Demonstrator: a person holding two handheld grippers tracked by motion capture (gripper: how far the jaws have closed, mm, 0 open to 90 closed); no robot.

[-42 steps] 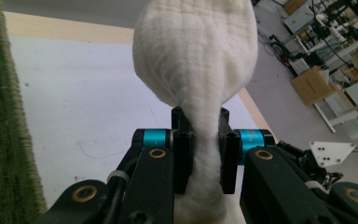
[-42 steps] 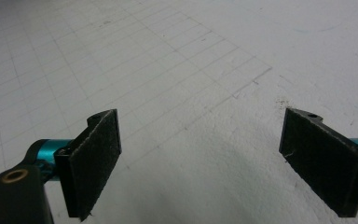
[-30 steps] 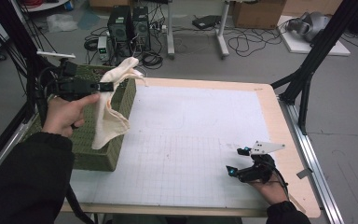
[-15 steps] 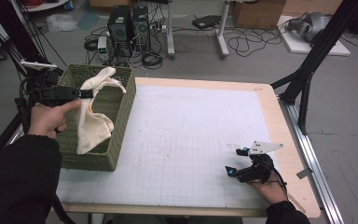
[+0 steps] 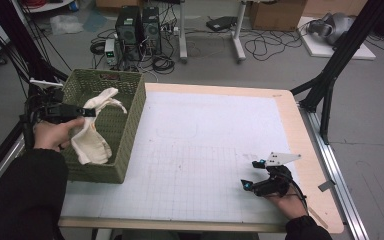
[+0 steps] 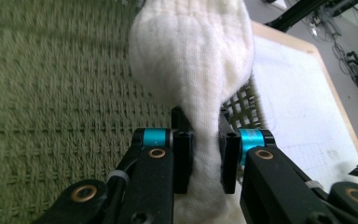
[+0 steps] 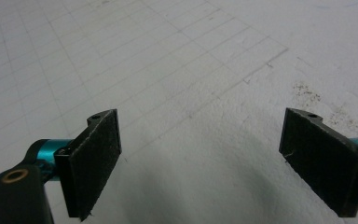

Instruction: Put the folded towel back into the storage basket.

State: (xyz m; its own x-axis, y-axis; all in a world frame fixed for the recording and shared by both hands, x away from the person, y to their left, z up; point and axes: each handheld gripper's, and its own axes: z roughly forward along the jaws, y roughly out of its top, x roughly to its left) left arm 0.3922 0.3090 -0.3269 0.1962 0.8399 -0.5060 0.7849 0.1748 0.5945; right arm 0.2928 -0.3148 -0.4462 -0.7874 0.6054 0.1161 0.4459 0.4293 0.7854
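Note:
A cream sock (image 5: 96, 129) hangs down into the green woven basket (image 5: 130, 100) at the table's left edge. My left gripper (image 5: 89, 111) is shut on the sock's middle, with its lower end resting on the basket floor. In the left gripper view the sock (image 6: 196, 56) bulges up from between the two black pads (image 6: 182, 158), above the basket weave (image 6: 51, 93). My right gripper (image 5: 250, 174) rests low on the white gridded mat (image 5: 205, 135) near the front right, open. Its pads (image 7: 95, 158) stand wide apart over the bare mat (image 7: 191, 70).
The wooden tabletop border (image 5: 307, 150) runs along the right side. Black frame struts (image 5: 330, 70) stand at the back right and far left. Computer towers (image 5: 135, 25) and cables lie on the floor behind the table.
My left gripper has carried the sock left and down, from above the basket's near corner into the basket. The right gripper has stayed where it was.

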